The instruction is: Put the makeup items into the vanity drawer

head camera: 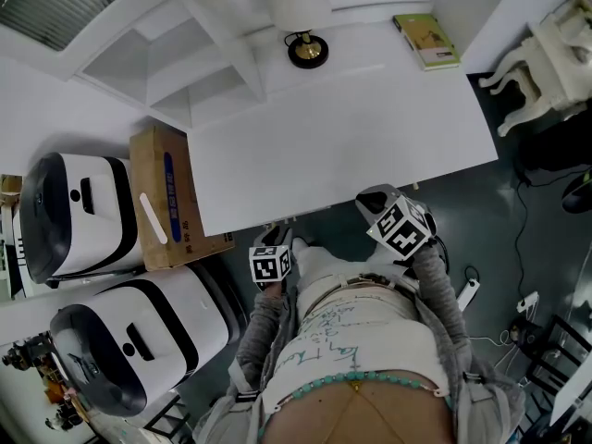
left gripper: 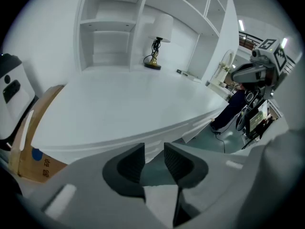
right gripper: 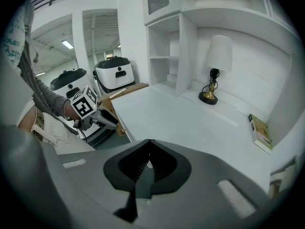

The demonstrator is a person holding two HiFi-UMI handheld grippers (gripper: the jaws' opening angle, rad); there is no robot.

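You hold both grippers at the near edge of the broad white table (head camera: 351, 128), with your torso just behind them.

The left gripper (head camera: 276, 237) sits at the table's near left corner. In its own view the left gripper (left gripper: 154, 161) has its ribbed dark jaws standing a little apart, with only grey floor showing in the gap. It holds nothing.

The right gripper (head camera: 370, 200) is further along the same edge and tilted down toward the tabletop. In its own view the right gripper (right gripper: 148, 168) has its jaws pressed together, and no object is clamped between them.

The makeup items cannot be made out in any view. The vanity drawer shows only as a white front panel (left gripper: 193, 131) under the table's near edge, just beyond the left gripper's jaws. Whether it is pulled out you cannot tell.

- **On the table:** A lamp with a white shade, black stem and round brass base (head camera: 306, 48) stands at the far side. A thin green-and-cream book (head camera: 426, 41) lies flat near the far right corner, well apart from the lamp.
- **Far left corner:** White open shelves (head camera: 185, 63) rise there.
- **Left of the table:** A brown cardboard box (head camera: 166, 202) stands against the table's left side.
- **Beyond the box:** Two rounded white-and-black machines (head camera: 79, 215) stand there, one nearer you than the other.
- **Right end:** A white carved chair (head camera: 546, 58) stands on the dark floor (head camera: 518, 211) past the table's right end.
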